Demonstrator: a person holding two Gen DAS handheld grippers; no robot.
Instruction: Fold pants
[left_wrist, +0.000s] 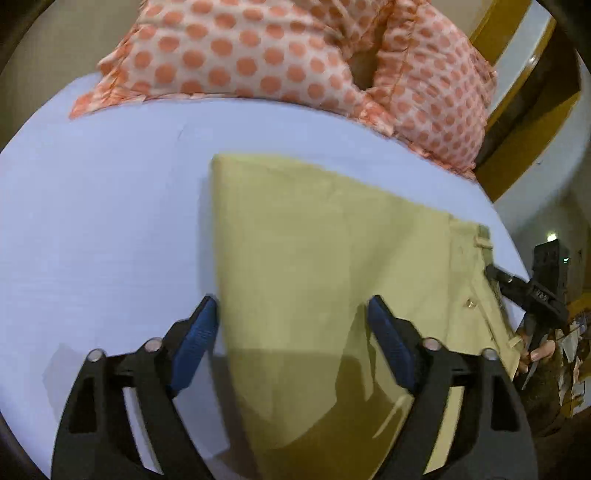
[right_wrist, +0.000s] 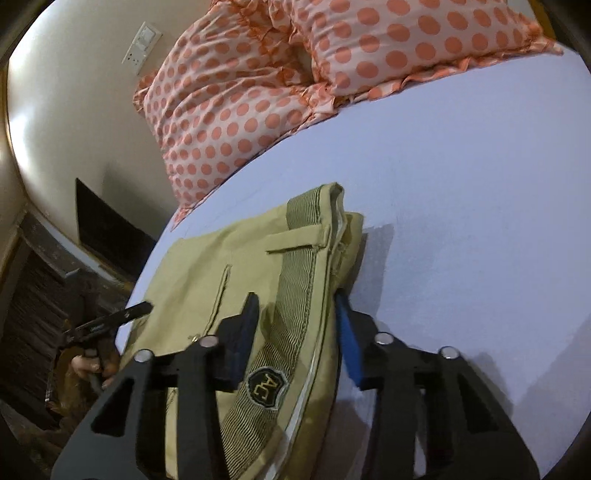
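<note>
I am looking along my left gripper (left_wrist: 291, 314), whose blue pads are standing spread wide over the folded pants (left_wrist: 325, 258) with nothing pinched between them; one pad is sitting at the fabric's left fold edge, the other over the cloth itself. The khaki pants are lying flat as a folded rectangle on the pale blue bed sheet (left_wrist: 103, 206), toward the bed's right edge, well short of the polka-dot pillows (left_wrist: 258, 55) at the head end. My right gripper (right_wrist: 301, 310) is also hanging released, its fingers straddling the ribbed waistband (right_wrist: 299, 266) at the pants' end, near the embroidered badge (right_wrist: 265, 386). From the left wrist view I am seeing that right gripper (left_wrist: 524, 291) at the waistband, close to the bed's edge. A wall switch plate (right_wrist: 142, 42) is showing beyond the pillows.
</note>
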